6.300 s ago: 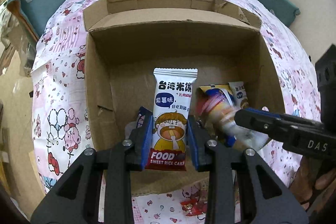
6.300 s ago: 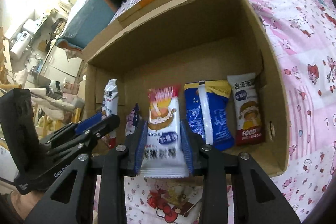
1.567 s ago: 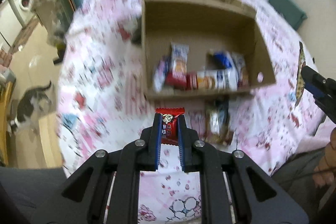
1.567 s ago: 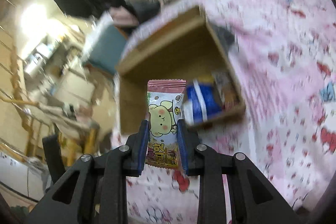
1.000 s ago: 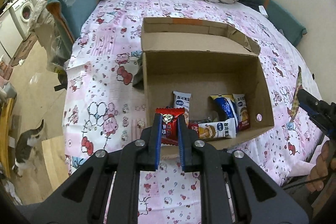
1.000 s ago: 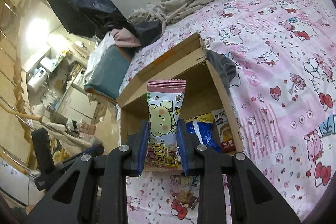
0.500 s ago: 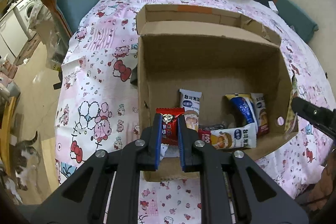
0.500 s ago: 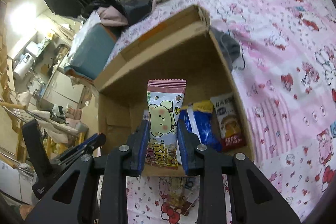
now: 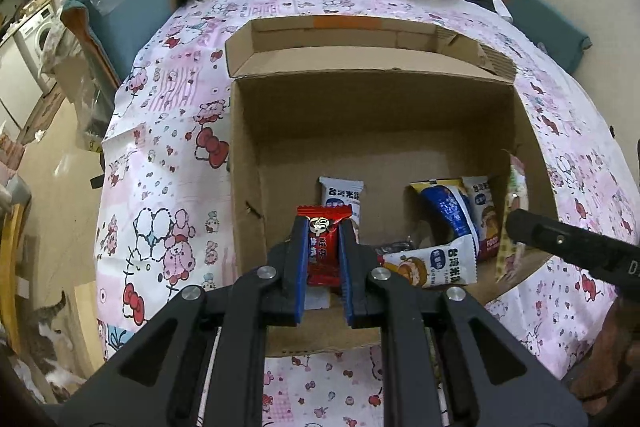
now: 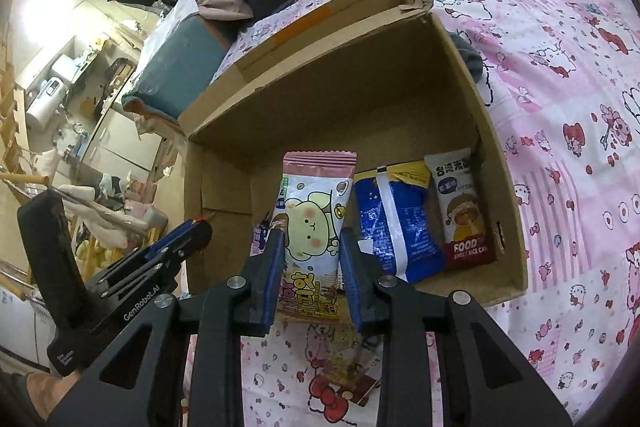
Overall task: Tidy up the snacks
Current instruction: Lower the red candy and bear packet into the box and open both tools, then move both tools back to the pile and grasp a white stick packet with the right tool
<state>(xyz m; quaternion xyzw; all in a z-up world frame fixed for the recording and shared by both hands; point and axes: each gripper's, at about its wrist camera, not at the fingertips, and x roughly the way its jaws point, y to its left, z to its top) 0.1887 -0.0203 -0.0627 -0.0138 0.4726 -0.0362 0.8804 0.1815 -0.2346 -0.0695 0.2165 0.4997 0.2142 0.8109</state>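
Nearest the lens in the left wrist view, the left gripper [image 9: 324, 259] is clamped on a small red foil-wrapped candy packet [image 9: 323, 247], whose long axis runs up along the fingers, top seal toward the open brown cardboard box [image 9: 372, 131] directly ahead and below. In the right wrist view, the right gripper [image 10: 311, 267] carries a pink plastic snack packet printed with a cream cartoon bear [image 10: 314, 227], likewise upright between the pads; its jaws are opening slightly, though the packet sits between them and appears touched on both edges. Beyond both packets lies the box floor, where a blue and yellow wrapped snack [image 10: 394, 219] and a white rice-cake packet with a maroon base [image 10: 462, 205] lie side by side against the right-hand wall. The left half of the floor looks freer. Judged from this, each packet needs only a forward-and-down release, the right hand appearing further along.
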